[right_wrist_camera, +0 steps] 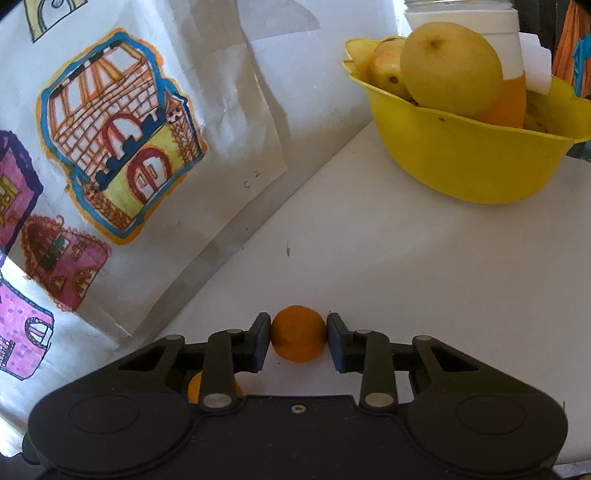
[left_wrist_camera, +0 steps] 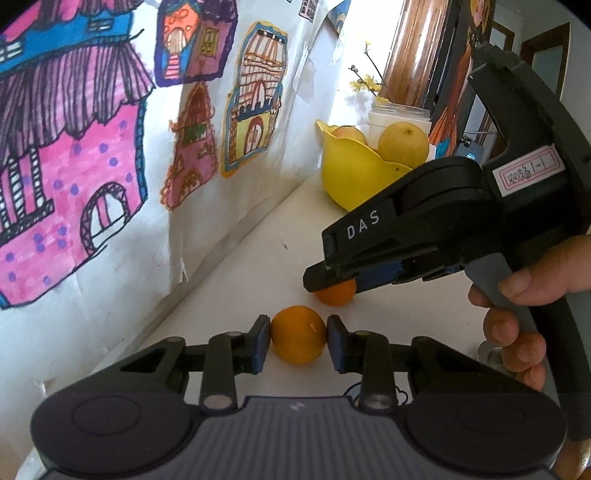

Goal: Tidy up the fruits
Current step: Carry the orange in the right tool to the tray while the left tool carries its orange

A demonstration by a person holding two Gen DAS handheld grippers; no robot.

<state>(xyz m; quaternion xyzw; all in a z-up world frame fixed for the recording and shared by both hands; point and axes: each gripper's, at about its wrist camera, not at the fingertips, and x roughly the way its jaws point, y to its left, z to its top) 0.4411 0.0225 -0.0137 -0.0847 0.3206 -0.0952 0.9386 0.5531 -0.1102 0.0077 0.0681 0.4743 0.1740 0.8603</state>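
Black right gripper (left_wrist_camera: pixel 334 275) marked "DAS", blue pads, bare-skinned hand (left_wrist_camera: pixel 524 317).

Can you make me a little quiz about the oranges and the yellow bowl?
1. True or false: each gripper has an orange between its fingers.
2. Which stands behind the yellow bowl? A) a white jar B) a blue cup C) a green bottle
3. Fill in: the big pale fruit on top of the bowl is a ____.

Key
1. True: the left gripper grips one orange, and the right gripper grips another orange, both down at the white table.
2. A, the white jar.
3. Pear.
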